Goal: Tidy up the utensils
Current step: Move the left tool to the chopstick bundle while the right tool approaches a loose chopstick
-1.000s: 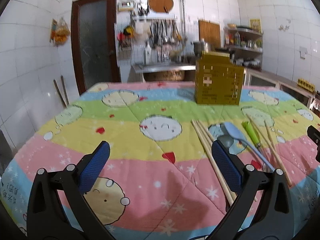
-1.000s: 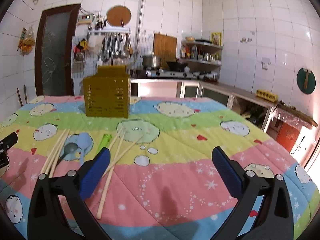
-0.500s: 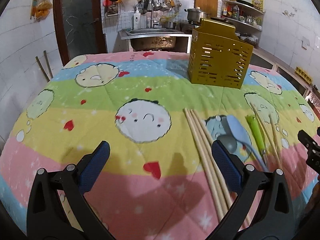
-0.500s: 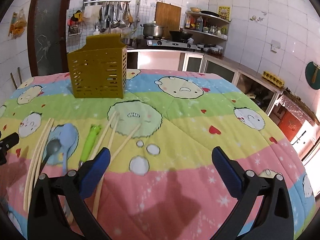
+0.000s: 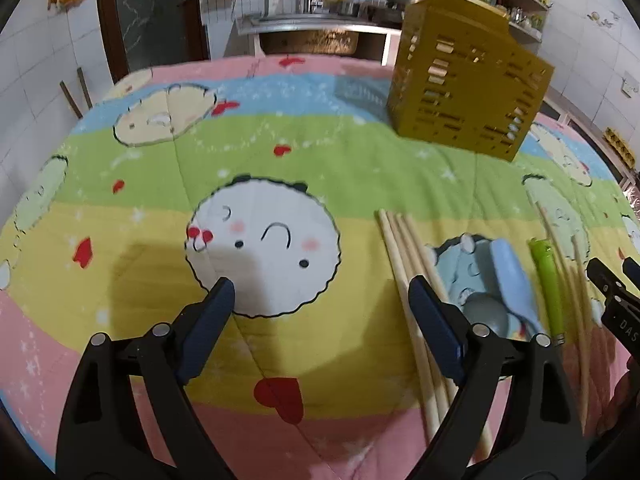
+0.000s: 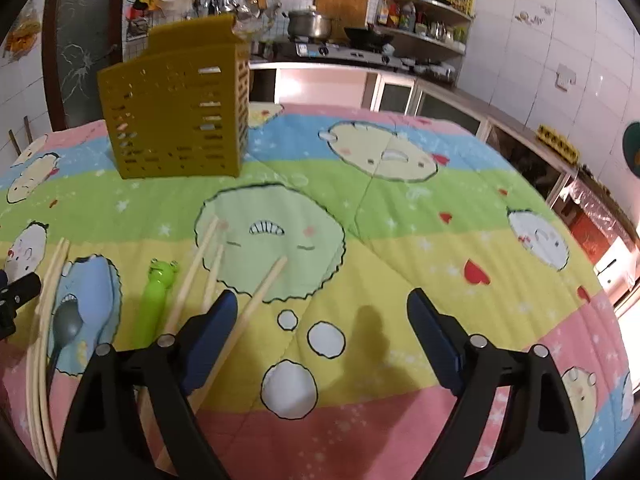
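Note:
A yellow slotted utensil holder (image 5: 468, 80) stands at the far side of the table; it also shows in the right wrist view (image 6: 176, 116). A bundle of wooden chopsticks (image 5: 404, 256), a blue spoon (image 5: 514, 280), a grey spoon (image 5: 486, 314) and a green frog-handled utensil (image 5: 548, 280) lie on the cloth. My left gripper (image 5: 320, 304) is open and empty, its right finger over the chopstick bundle. My right gripper (image 6: 320, 312) is open and empty, with loose chopsticks (image 6: 256, 296) under its left finger and the green utensil (image 6: 158, 296) to the left.
The table carries a striped cartoon cloth (image 5: 280, 148). A kitchen counter with a stove and pots (image 6: 328, 48) runs behind it. A dark door (image 5: 156, 12) is at the back left. The right gripper's tip (image 5: 612, 300) shows at the left view's right edge.
Both grippers have moved forward and tilted down toward the table. The utensils and holder look nearer and larger. The jaws stay open.

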